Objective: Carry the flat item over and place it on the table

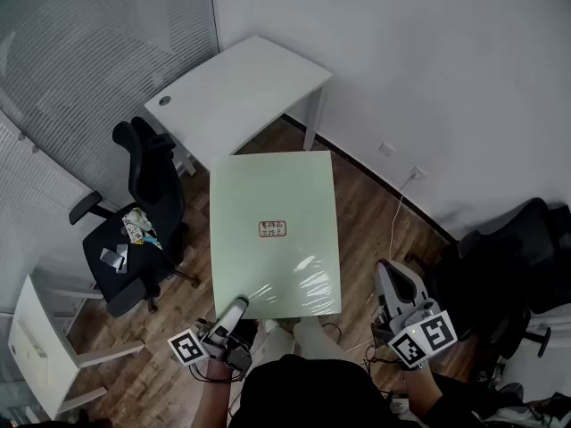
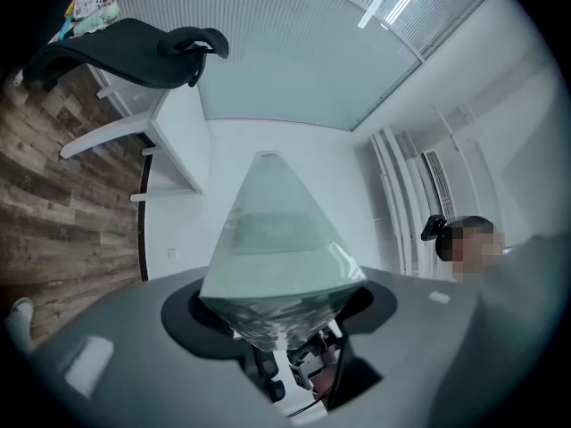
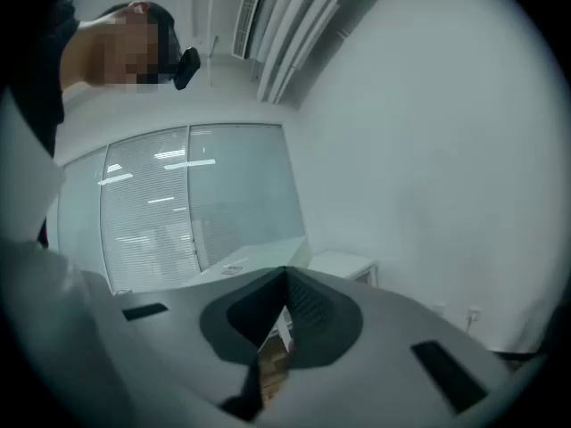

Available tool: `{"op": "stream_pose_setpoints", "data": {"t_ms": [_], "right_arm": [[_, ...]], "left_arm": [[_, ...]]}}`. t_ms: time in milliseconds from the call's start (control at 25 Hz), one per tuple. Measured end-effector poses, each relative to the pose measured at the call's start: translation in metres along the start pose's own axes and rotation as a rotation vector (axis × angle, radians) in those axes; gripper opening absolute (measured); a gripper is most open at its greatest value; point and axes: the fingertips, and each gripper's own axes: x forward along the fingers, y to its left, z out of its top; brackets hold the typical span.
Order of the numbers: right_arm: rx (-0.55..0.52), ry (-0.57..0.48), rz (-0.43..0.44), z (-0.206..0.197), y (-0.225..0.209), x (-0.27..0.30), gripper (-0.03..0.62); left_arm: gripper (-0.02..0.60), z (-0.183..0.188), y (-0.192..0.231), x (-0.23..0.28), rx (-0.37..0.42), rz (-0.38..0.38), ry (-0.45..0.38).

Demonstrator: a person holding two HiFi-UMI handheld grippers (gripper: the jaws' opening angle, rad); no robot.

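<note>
Green board (image 1: 272, 239) in left tool (image 1: 236, 309)

1. The wood floor (image 1: 375, 230) carries a white table (image 1: 241, 87) at far centre, a black office chair (image 1: 152, 176) at left and a white stand (image 1: 36, 346) at near left.
2. A white cable (image 1: 399, 208) lies on the floor at right.
3. Small packets (image 1: 136, 228) lie on the chair's seat.
</note>
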Motion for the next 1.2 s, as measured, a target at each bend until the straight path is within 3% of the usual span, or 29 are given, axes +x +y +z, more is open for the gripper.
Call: {"op": "stream_pose_setpoints", "data": {"t_ms": [160, 480, 680, 800, 1000, 1200], "right_arm": [[-0.021, 0.014, -0.021, -0.007, 0.002, -0.038, -0.003], [-0.079, -0.033, -0.005, -0.005, 0.010, -0.115, -0.003], [-0.059, -0.049, -0.014, -0.012, -0.002, -0.167, -0.003], [-0.077, -0.051, -0.005, -0.018, 0.001, -0.188, -0.003], [-0.124, -0.062, 0.009, -0.023, 0.003, -0.215, -0.003], [-0.144, -0.077, -0.009, -0.021, 0.004, -0.226, -0.003]], "left_arm": [[0.281, -0.031, -0.010, -0.017, -0.003, 0.002, -0.023], [0.281, -0.086, -0.043, -0.034, 0.069, -0.001, -0.038], [0.281, -0.134, -0.052, -0.038, 0.028, -0.004, -0.077], [0.281, -0.158, -0.057, -0.046, 0.028, 0.015, -0.078], [0.281, -0.188, -0.064, -0.051, 0.096, 0.053, -0.057], [0.281, -0.204, -0.071, -0.048, 0.090, 0.040, -0.052]]}}
